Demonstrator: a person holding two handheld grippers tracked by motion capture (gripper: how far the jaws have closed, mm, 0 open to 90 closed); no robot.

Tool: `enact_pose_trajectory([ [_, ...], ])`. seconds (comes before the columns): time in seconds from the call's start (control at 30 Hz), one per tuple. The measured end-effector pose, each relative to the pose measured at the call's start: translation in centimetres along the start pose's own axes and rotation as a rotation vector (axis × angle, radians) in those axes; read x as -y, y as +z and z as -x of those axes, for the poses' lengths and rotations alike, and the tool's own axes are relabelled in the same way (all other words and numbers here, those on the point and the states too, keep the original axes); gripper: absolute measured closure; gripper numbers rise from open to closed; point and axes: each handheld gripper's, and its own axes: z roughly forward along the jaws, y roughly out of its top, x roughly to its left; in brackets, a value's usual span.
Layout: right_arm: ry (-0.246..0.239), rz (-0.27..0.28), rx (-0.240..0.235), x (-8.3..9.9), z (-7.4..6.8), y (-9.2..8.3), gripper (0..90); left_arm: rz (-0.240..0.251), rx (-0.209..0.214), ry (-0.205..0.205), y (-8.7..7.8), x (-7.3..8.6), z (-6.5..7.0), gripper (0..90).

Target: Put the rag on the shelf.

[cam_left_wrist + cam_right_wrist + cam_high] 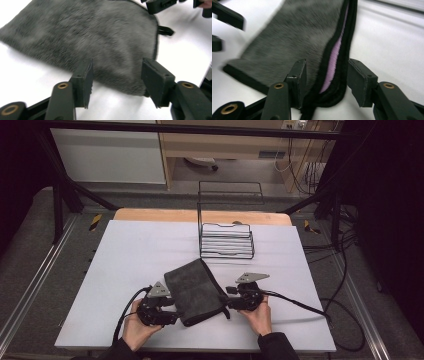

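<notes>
Grey pouch (196,291) flat on white table (125,265), between left gripper (172,312) and right gripper (231,297), both jaws parted around its edges (pads not pressing).

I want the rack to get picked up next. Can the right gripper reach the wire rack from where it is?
Probably yes. The right gripper sits open at the grey pouch, pressing on nothing. The wire rack stands farther back on the white table, with bare table between them, so the hand would just have to move forward.

Black wire rack (226,240) on white table (130,270), far side; cables (345,285) right; perhaps cabinet (225,145) behind.
</notes>
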Motion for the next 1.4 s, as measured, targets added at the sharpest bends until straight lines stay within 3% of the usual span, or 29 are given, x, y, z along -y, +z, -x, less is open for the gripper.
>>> enact_pose_trajectory([
  [0.03, -0.012, -0.039, 0.025, 0.3, 0.3, 0.7, 51.8, -0.007, 0.005, -0.018, 0.2, 0.2, -0.1, 38.9],
  [0.17, 0.000, -0.043, 0.013, 0.5, 0.4, 0.8, 55.6, -0.017, 0.026, -0.076, 1.2, 0.7, 0.1, 36.2],
  [0.27, 0.031, -0.043, -0.004, 0.9, 0.4, 0.9, 59.0, -0.033, 0.014, -0.076, 1.7, 1.0, 0.5, 34.2],
  [0.4, 0.050, -0.049, -0.027, 0.9, 0.4, 0.9, 64.9, -0.040, 0.019, -0.111, 2.3, 1.6, 0.6, 35.8],
  [0.5, 0.062, -0.053, -0.034, 0.9, 0.5, 1.0, 67.7, -0.027, 0.009, -0.102, 2.3, 1.8, 1.0, 37.5],
  [0.67, 0.071, -0.066, -0.046, 0.7, 0.4, 1.0, 73.9, -0.026, 0.038, -0.115, 2.5, 1.8, 1.2, 57.1],
  [0.8, 0.056, -0.062, -0.026, 0.6, 0.2, 0.9, 77.0, -0.025, 0.054, -0.131, 2.7, 1.6, 1.0, 72.9],
  [0.93, 0.062, -0.053, -0.019, 0.7, 0.0, 0.9, 77.4, -0.027, 0.065, -0.136, 2.6, 1.5, 0.8, 83.0],
  [1.07, 0.058, -0.044, -0.016, 0.7, 0.0, 0.8, 74.7, -0.028, 0.066, -0.114, 2.5, 1.4, 0.8, 85.5],
  [1.1, 0.032, -0.027, -0.007, 0.7, 0.0, 0.7, 68.0, -0.031, 0.068, -0.111, 2.4, 1.4, 0.7, 86.1],
  [1.3, 0.025, 0.006, 0.003, 0.4, 0.0, -0.1, 56.1, -0.037, 0.074, -0.080, 1.6, 1.3, 0.3, 86.6],
  [1.4, 0.011, 0.050, 0.025, 0.2, 0.1, -1.0, 44.8, -0.048, 0.064, -0.047, 0.6, 1.5, -0.2, 86.6],
])
